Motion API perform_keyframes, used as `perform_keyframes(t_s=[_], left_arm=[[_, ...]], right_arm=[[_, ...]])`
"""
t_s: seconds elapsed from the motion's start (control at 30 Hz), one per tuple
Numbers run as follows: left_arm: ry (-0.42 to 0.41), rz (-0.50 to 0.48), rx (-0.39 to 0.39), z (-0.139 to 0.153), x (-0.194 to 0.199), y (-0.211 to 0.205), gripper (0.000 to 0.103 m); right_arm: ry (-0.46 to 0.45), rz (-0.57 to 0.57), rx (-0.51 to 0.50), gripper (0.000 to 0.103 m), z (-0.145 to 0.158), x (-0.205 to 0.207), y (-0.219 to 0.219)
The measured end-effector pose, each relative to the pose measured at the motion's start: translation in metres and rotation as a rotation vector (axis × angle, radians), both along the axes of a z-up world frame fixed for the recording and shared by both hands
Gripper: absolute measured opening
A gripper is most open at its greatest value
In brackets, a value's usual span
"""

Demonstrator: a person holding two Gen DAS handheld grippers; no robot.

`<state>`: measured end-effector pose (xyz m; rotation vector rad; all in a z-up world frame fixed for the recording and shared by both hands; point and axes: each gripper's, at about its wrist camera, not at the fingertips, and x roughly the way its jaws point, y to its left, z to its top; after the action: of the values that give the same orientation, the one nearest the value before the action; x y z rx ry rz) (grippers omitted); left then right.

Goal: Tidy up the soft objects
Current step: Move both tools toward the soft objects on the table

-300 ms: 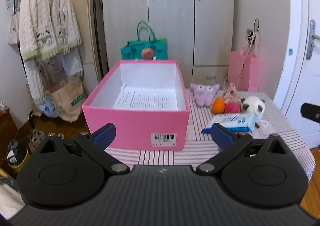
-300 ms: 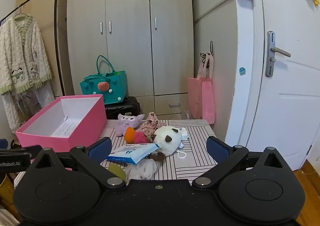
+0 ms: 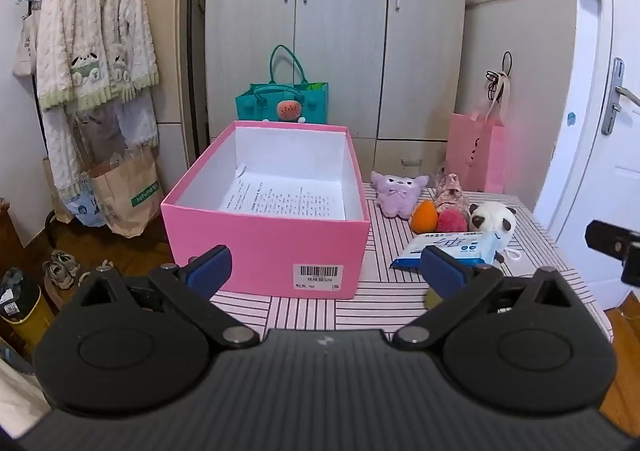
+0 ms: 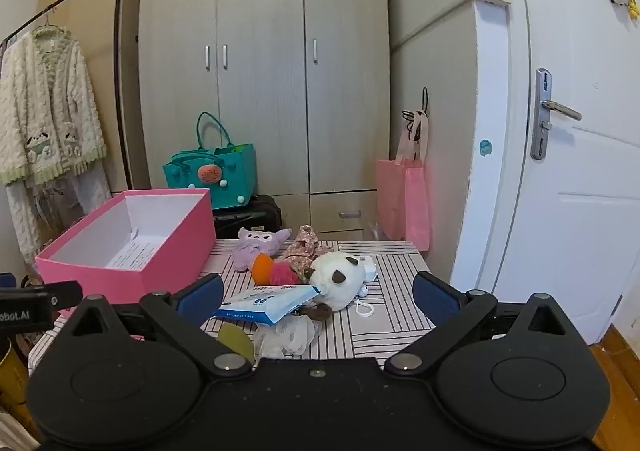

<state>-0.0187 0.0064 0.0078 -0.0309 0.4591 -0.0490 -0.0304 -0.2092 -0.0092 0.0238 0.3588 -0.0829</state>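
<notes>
An open pink box (image 3: 276,247) (image 4: 132,271) with a printed sheet on its floor stands on the striped table (image 3: 320,307) (image 4: 392,311). To its right lies a heap of soft things: a purple plush (image 3: 396,191) (image 4: 256,247), an orange piece (image 3: 424,216) (image 4: 262,266), a pink pompom (image 3: 451,220) (image 4: 282,274), a floral cloth (image 3: 450,191) (image 4: 306,247), a panda plush (image 3: 492,216) (image 4: 336,283) and a blue-white wipes pack (image 3: 448,247) (image 4: 272,303). My left gripper (image 3: 326,271) hangs open in front of the box. My right gripper (image 4: 318,297) hangs open before the heap, holding nothing.
A teal bag (image 3: 284,103) (image 4: 212,171) sits behind the box, a pink bag (image 3: 476,155) (image 4: 404,203) hangs by the wardrobe (image 4: 264,91). Clothes (image 3: 92,51) hang on a rack at left, a white door (image 4: 580,151) stands at right. A crumpled white piece (image 4: 288,335) lies at the table's near edge.
</notes>
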Motion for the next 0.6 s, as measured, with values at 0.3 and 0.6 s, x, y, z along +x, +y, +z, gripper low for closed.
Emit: perform_keyframes(t_s=[0.3,0.6], left_arm=[[-0.035,0.068,0.048,-0.008,-0.005,0.0,0.103],[-0.049,0.062,0.042,-0.009,-0.015,0.004,0.103]], right_arm=[[-0.019,0.01,-0.029,0.103,-0.006,-0.01,0.007],[-0.024,0.011,-0.02,0.103,-0.007,-0.017,0.006]])
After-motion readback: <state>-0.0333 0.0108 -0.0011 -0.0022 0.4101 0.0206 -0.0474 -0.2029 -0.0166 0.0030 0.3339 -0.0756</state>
